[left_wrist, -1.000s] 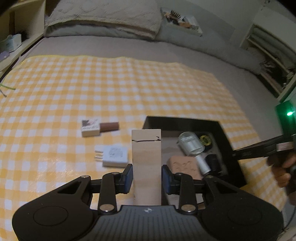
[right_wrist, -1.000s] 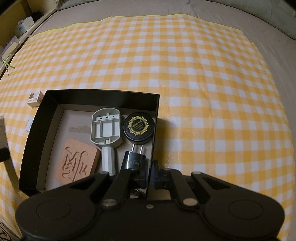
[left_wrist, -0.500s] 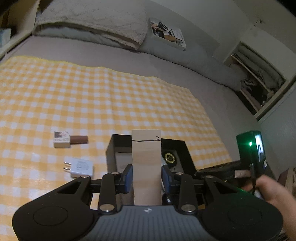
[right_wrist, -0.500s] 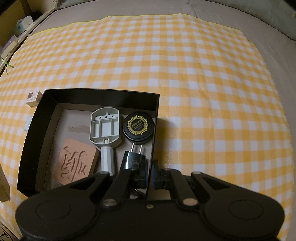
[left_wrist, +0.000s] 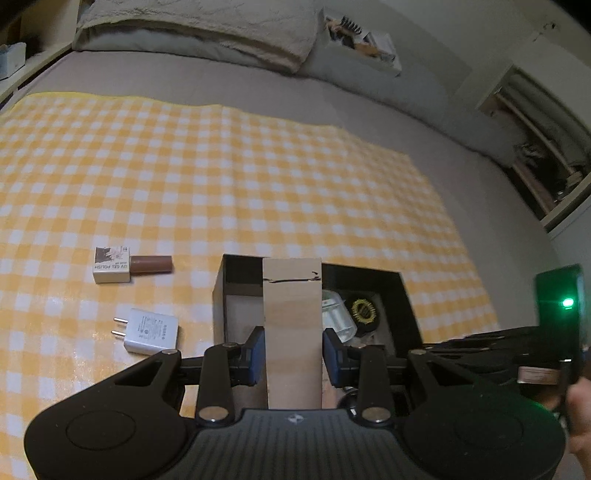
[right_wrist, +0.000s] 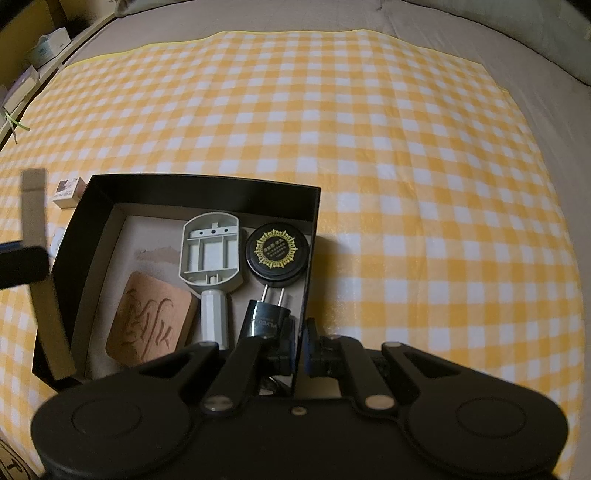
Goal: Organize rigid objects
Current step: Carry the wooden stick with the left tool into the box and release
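My left gripper [left_wrist: 293, 350] is shut on a pale wooden block [left_wrist: 291, 325], held upright between its blue pads. In the right wrist view the block [right_wrist: 37, 229] hangs at the left wall of the black box [right_wrist: 207, 184]. My right gripper [right_wrist: 300, 347] is shut on the box's right wall near its front corner. Inside the box lie a grey plastic tool [right_wrist: 210, 254], a round black tin [right_wrist: 279, 254], a black plug [right_wrist: 266, 321] and a carved terracotta tile [right_wrist: 151, 325].
On the yellow checked cloth [left_wrist: 221, 177] left of the box lie a brown nail polish bottle [left_wrist: 133, 266] and a white charger [left_wrist: 151, 330]. Pillows [left_wrist: 199, 29] line the far side of the bed. A hand [left_wrist: 580, 413] holds the right gripper's handle.
The left gripper has carried the block sideways to the box's left wall, and the box now sits straight behind the block. The right gripper has kept still on the box wall.
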{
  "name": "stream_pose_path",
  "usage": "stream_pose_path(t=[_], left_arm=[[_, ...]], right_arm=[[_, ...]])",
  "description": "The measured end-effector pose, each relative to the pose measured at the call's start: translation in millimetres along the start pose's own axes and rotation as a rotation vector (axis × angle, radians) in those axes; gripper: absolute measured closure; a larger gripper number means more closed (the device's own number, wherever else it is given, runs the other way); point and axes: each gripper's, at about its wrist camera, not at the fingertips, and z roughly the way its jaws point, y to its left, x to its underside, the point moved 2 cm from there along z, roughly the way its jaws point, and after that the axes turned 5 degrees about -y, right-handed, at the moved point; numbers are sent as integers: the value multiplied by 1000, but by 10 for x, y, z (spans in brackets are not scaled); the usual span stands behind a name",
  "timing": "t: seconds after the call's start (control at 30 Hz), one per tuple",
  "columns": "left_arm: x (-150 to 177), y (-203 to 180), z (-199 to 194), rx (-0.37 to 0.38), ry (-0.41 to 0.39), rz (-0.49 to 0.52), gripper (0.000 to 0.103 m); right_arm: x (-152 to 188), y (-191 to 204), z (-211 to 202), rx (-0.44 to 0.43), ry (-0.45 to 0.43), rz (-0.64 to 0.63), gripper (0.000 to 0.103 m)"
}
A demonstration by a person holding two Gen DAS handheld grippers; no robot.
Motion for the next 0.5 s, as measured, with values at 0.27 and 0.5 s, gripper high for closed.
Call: stream_pose_path(t=[0.27,0.5], left_arm=[[27,27,162,-69,27,49,69],[157,-79,257,-136,23,197,68]], right_arm=[[-1,-56,23,2,0,-1,98],[-4,-48,39,4,0,-3,98]])
